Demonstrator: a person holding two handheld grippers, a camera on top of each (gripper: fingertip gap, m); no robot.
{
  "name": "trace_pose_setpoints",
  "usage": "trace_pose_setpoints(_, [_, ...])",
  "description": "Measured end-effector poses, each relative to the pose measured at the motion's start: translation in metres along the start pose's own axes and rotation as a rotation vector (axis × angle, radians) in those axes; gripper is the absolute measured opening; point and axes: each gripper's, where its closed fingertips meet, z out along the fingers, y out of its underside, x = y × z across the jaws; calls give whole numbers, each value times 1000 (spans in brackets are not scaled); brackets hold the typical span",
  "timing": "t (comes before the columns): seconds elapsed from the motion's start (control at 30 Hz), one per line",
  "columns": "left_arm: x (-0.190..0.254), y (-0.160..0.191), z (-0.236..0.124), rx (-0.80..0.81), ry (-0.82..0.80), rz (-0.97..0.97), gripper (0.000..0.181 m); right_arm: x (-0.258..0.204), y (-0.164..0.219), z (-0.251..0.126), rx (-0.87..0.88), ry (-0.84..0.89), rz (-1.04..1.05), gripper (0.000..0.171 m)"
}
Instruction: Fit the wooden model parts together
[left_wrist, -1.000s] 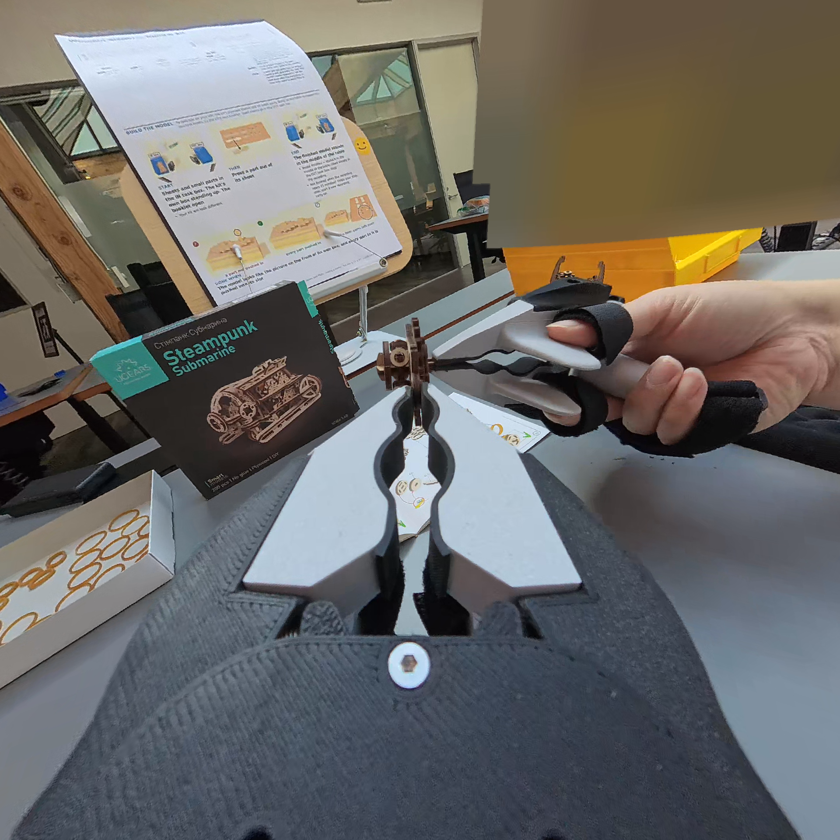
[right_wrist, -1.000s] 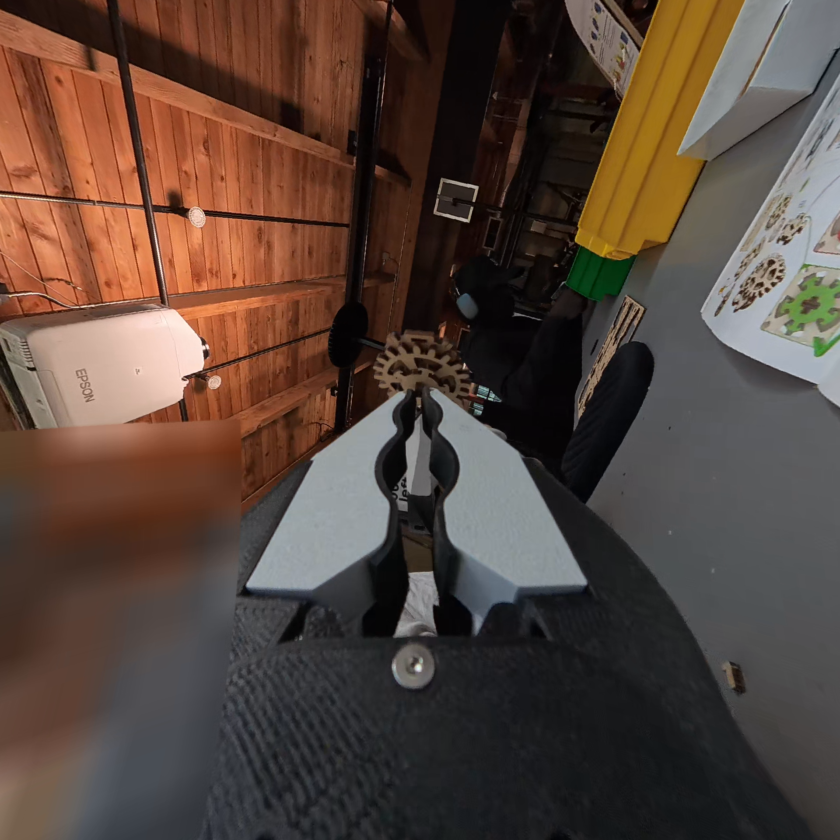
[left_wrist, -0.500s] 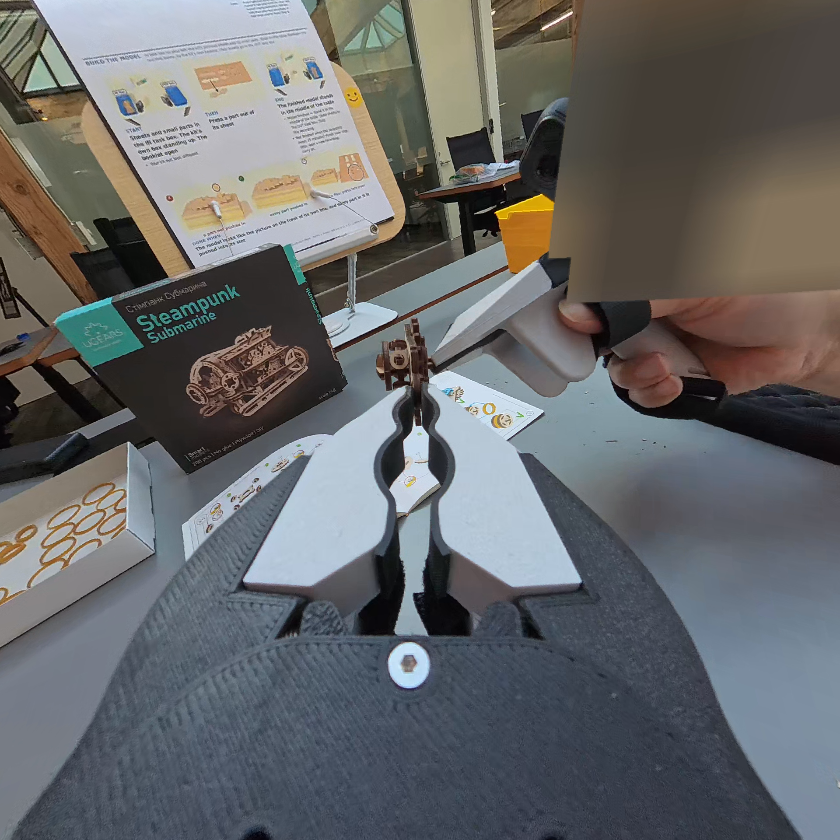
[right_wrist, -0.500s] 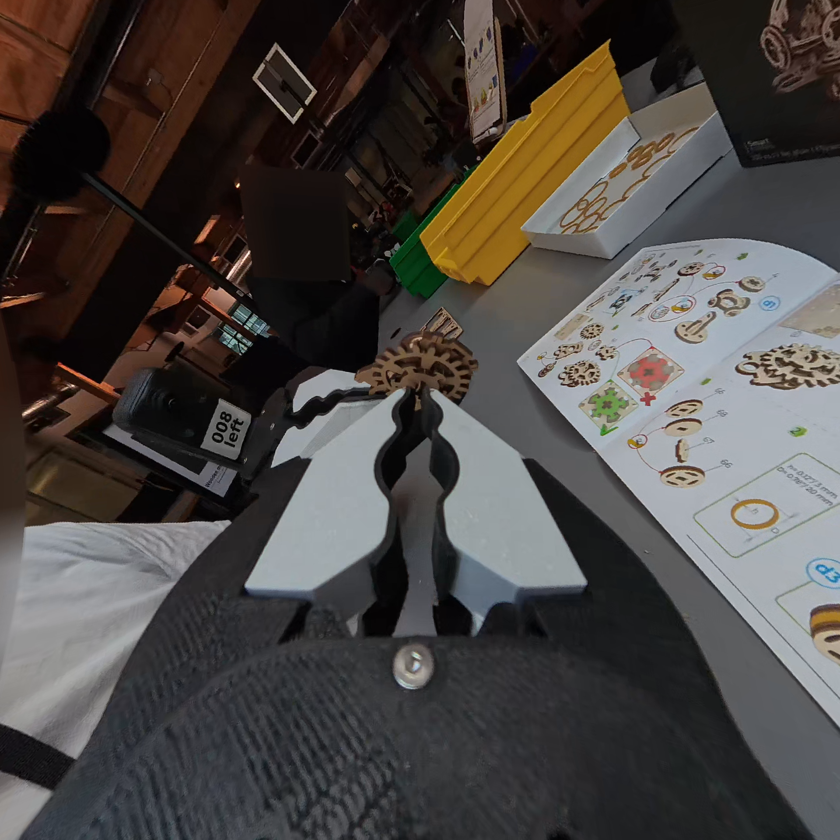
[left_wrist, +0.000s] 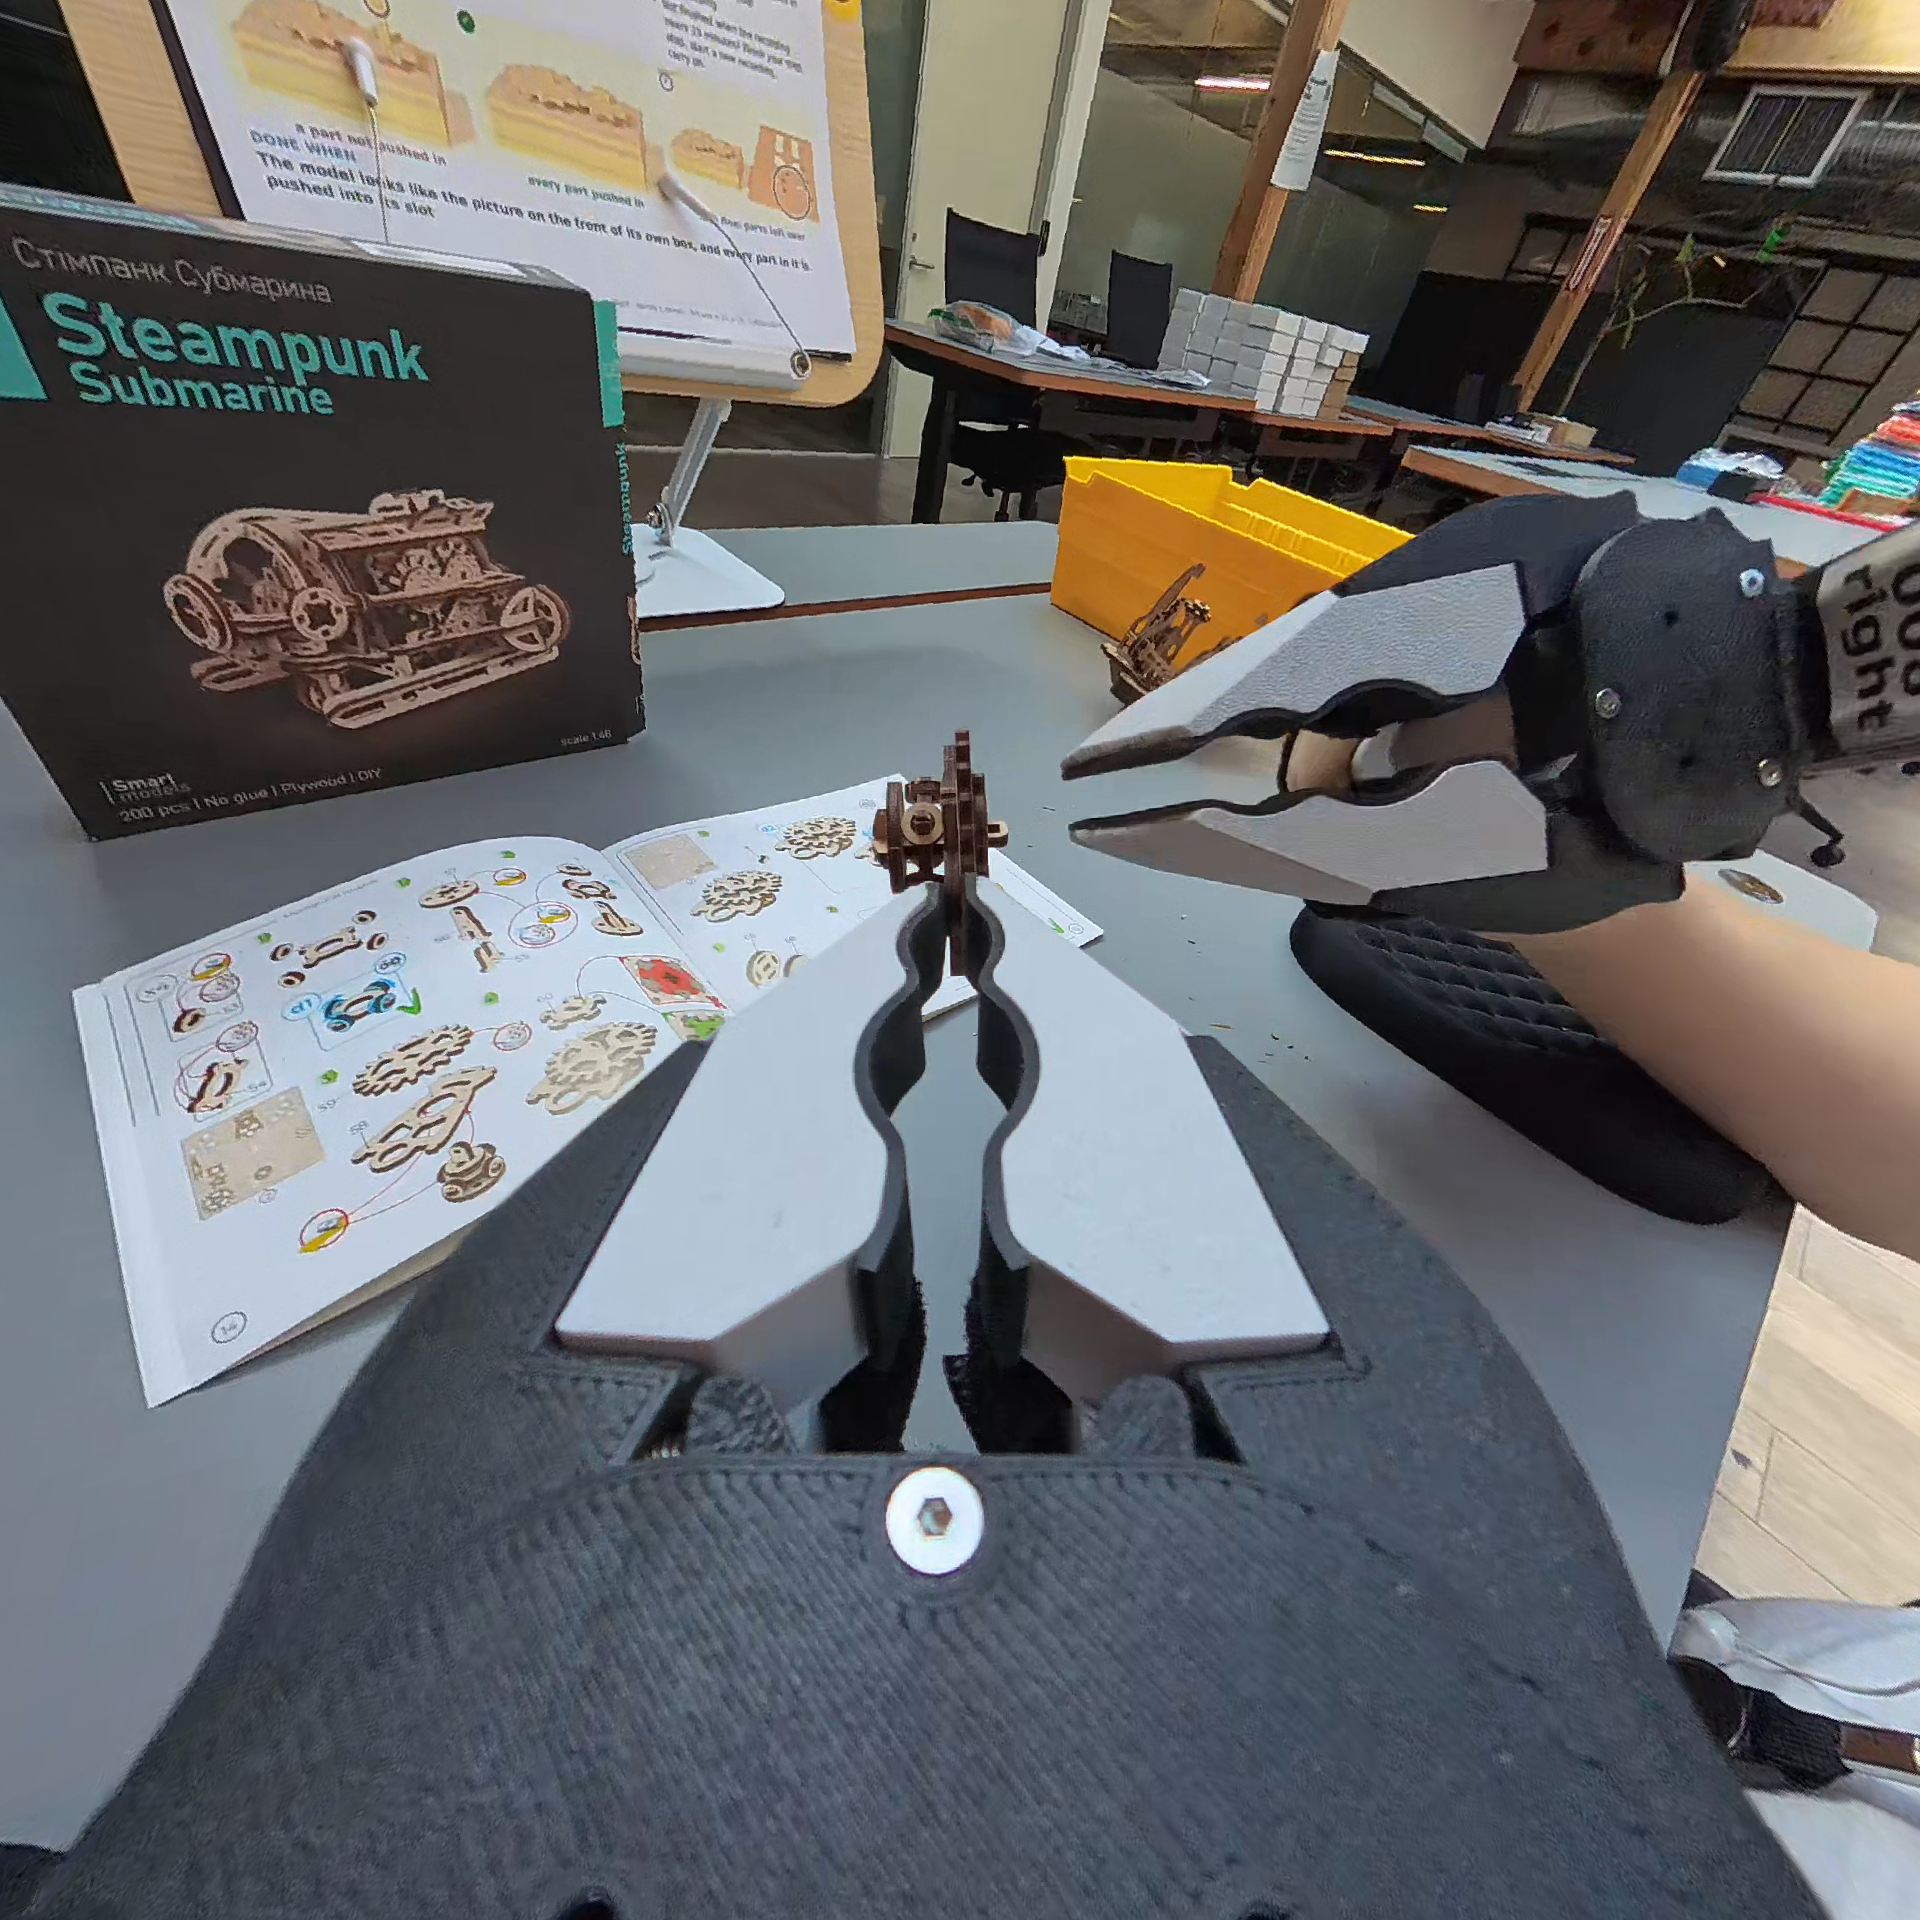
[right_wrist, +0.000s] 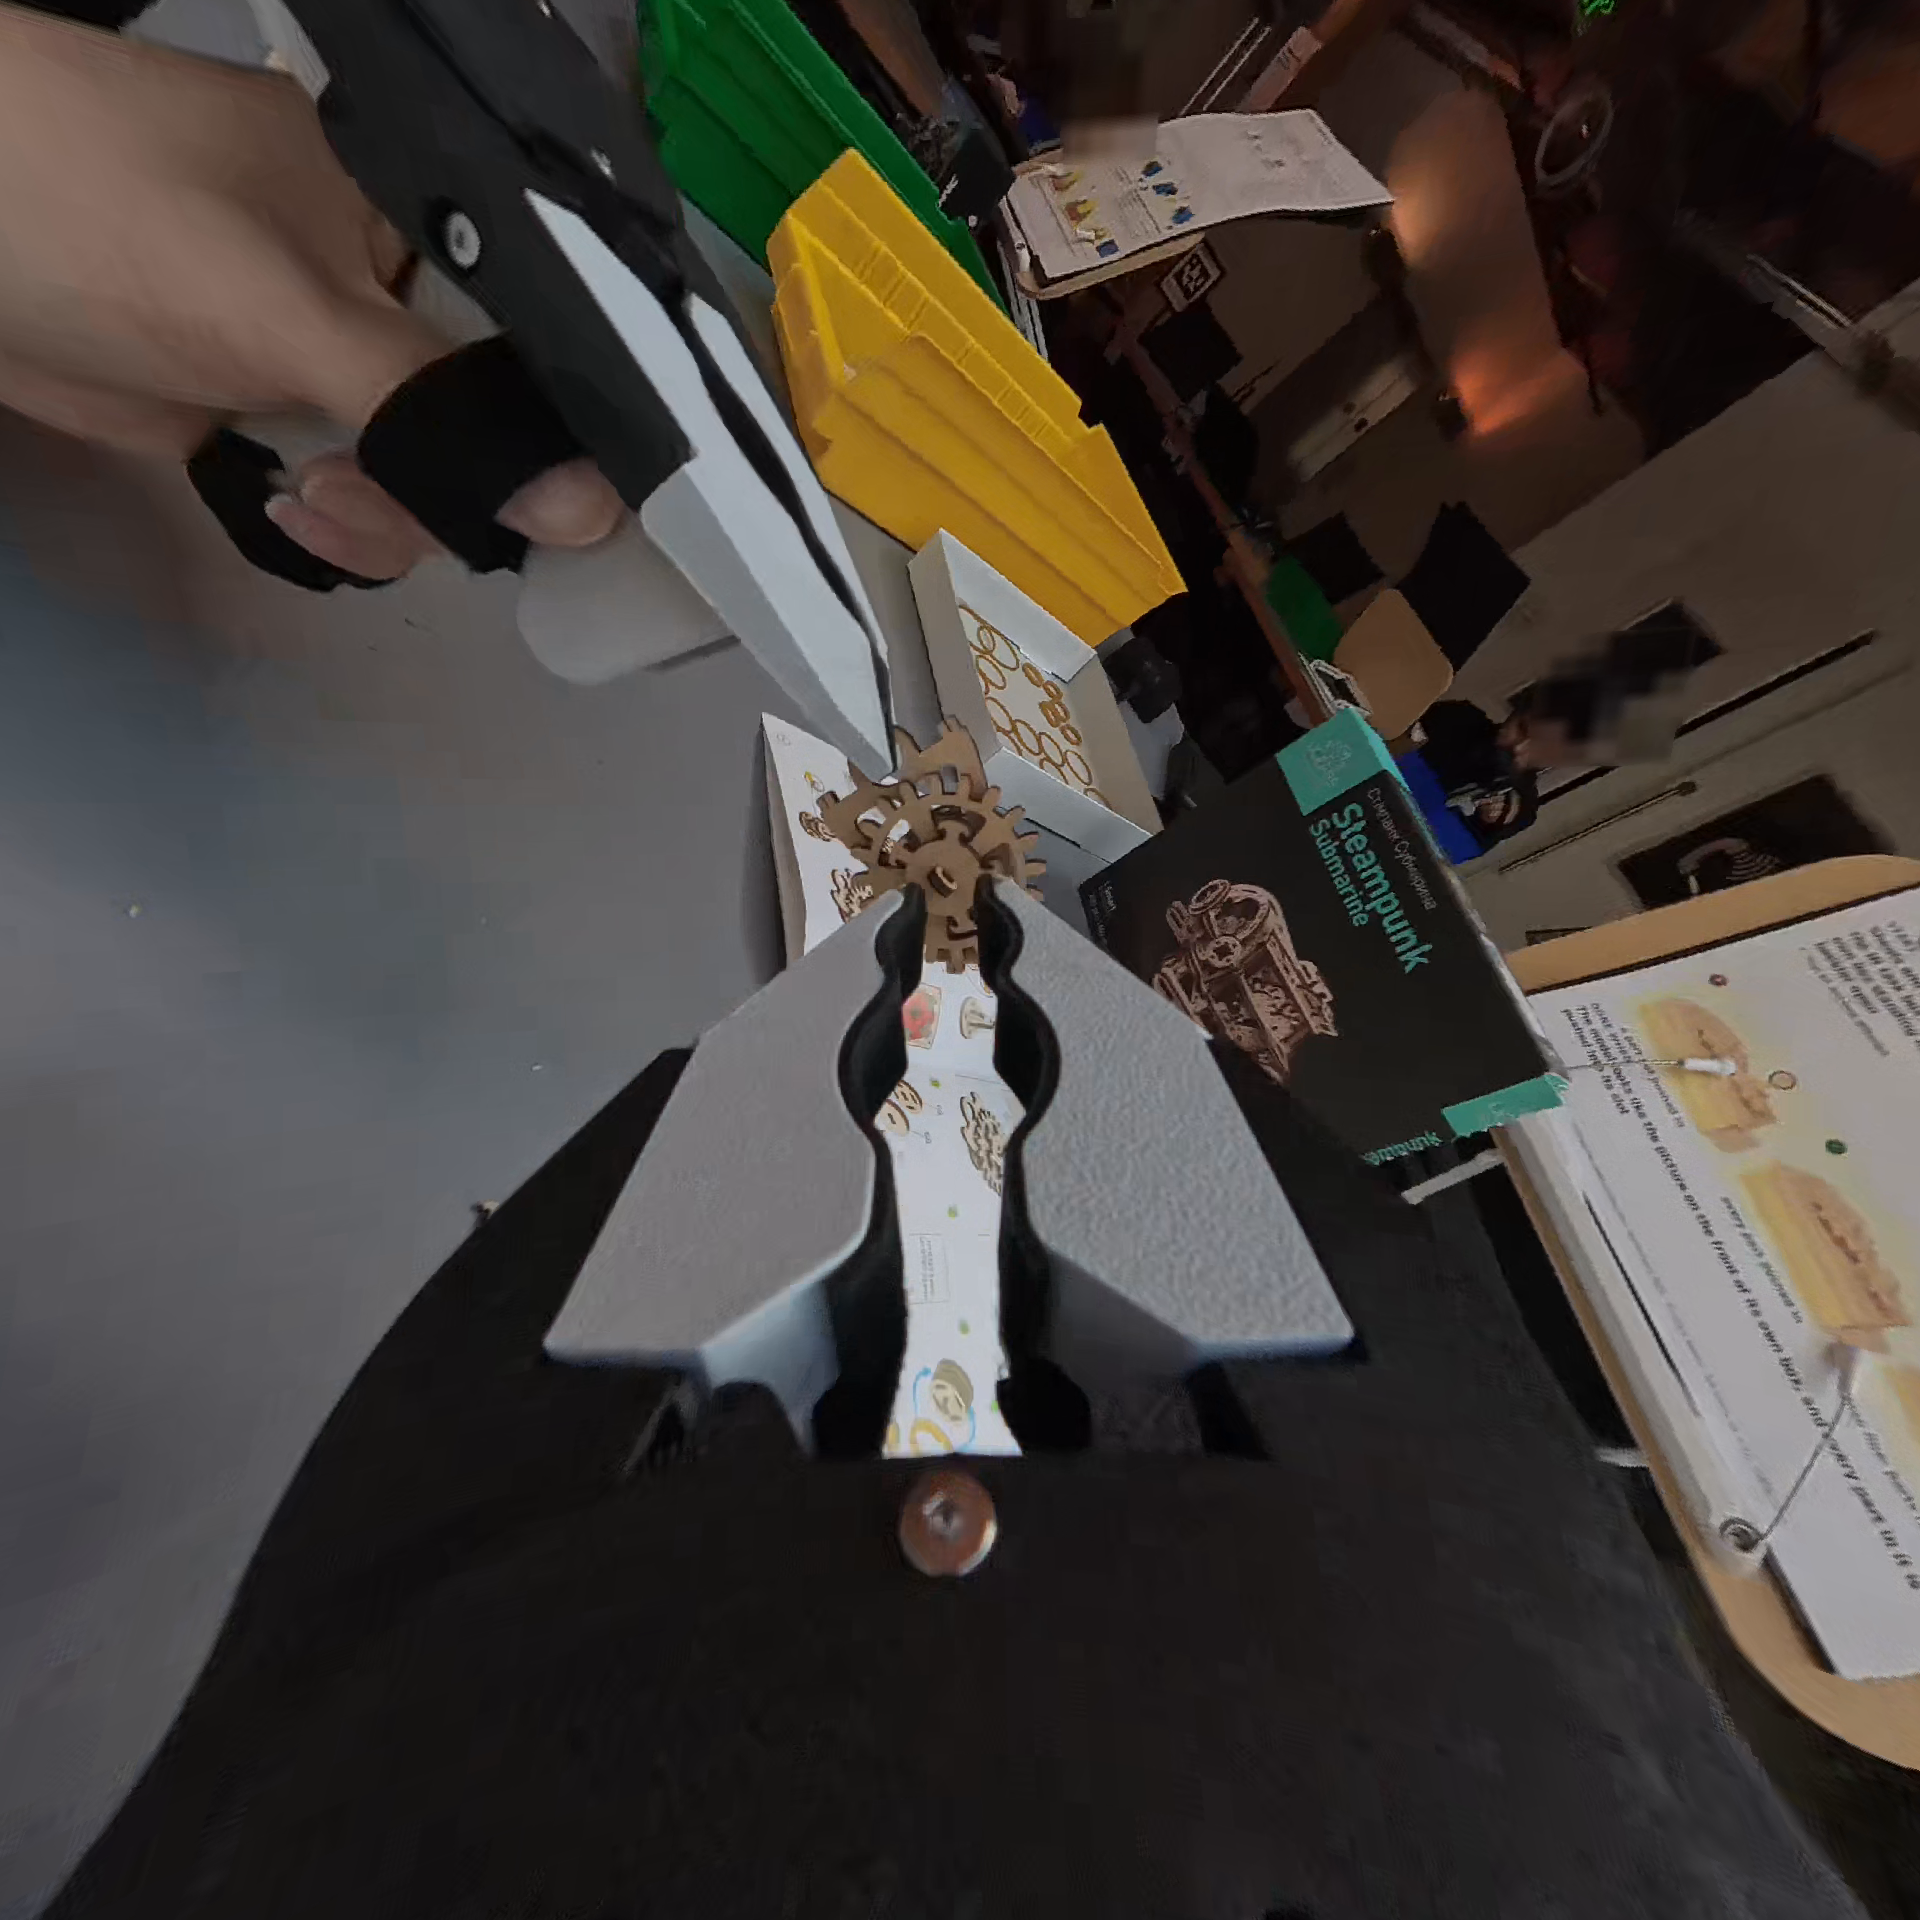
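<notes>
A small wooden gear assembly (left_wrist: 940, 842), a toothed wheel with a small block and peg on its side, is pinched upright in my left gripper (left_wrist: 951, 914), which is shut on it above the grey table. My right gripper (left_wrist: 1070, 800) comes in from the right, held sideways with its jaws a little apart and its tips just short of the gear. In the right wrist view my right gripper (right_wrist: 945, 904) is open, with the booklet showing through the gap. The gear assembly (right_wrist: 930, 831) sits at its tips, and the left gripper (right_wrist: 878, 743) holds it from the upper left.
An open instruction booklet (left_wrist: 416, 1039) lies under the gear. A black kit box (left_wrist: 312, 540) and an instruction board (left_wrist: 520, 104) stand behind. At the right are a yellow bin (left_wrist: 1195, 540), a part-built wooden model (left_wrist: 1153, 644) and a black mesh pad (left_wrist: 1507, 1070). A white parts tray (right_wrist: 1029, 686) is beyond.
My right gripper was shut on the gear and has opened and let go. It has turned sideways and now sits just right of the gear. My left gripper still holds the gear, lower over the booklet.
</notes>
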Motion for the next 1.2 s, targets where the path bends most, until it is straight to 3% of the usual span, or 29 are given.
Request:
trace_pose_setpoints(0.1, [1, 2, 1, -18, 15, -25, 0, -2, 6, 3, -58, 65, -189, 9])
trace_pose_setpoints(0.27, [5, 7, 3, -43, 30, -29, 0, -9, 10, 8, -109, 78, -300, 9])
trace_pose_setpoints(0.8, [10, 10, 3, -58, 56, -49, 0, -13, 14, 10, -158, 80, -362, 3])
trace_pose_setpoints(0.93, [10, 6, 2, -35, 56, -53, 0, -10, 13, 10, -161, 87, -262, 3])
trace_pose_setpoints(1.2, [11, -6, -3, 47, 67, -79, 0, 0, -1, 8, -45, 60, 189, 2])
